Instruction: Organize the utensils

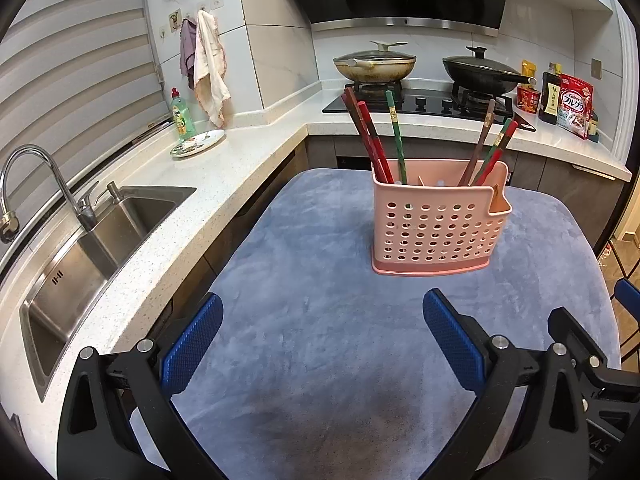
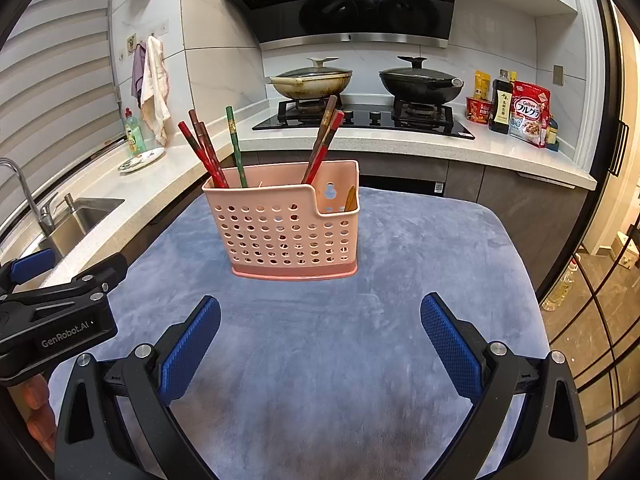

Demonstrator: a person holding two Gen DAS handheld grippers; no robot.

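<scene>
a pink perforated utensil holder [image 1: 436, 220] stands upright on a blue-grey plush cloth [image 1: 320, 360] that covers the table, at about 1 o'clock from the left gripper [image 1: 322, 344] and at about 11 o'clock from the right gripper [image 2: 320, 346]. chopsticks [image 1: 374, 140] stand tilted inside it in two bunches: red, brown and one green lean toward the holder's left end, and another red, brown and green bunch [image 1: 490, 148] leans toward its right end. a small side pocket sits at the holder's right end, with something tan in it that is too hidden to name.

both grippers hover above the cloth, near the holder but apart from it, each with its blue-padded tongs spread wide apart and nothing between them. in the right wrist view the left gripper's black body shows at 9 o'clock.

further out, a white counter [image 1: 224, 168] wraps the table. a steel sink [image 1: 100, 248] with a tap lies at 9 o'clock in the left view, a green soap bottle [image 1: 182, 114] and a small plate [image 1: 198, 143] at 10 o'clock. at 12 o'clock a stove [image 1: 420, 102] carries two lidded pans, and packets and a dark bottle [image 1: 551, 98] stand at 2 o'clock.
</scene>
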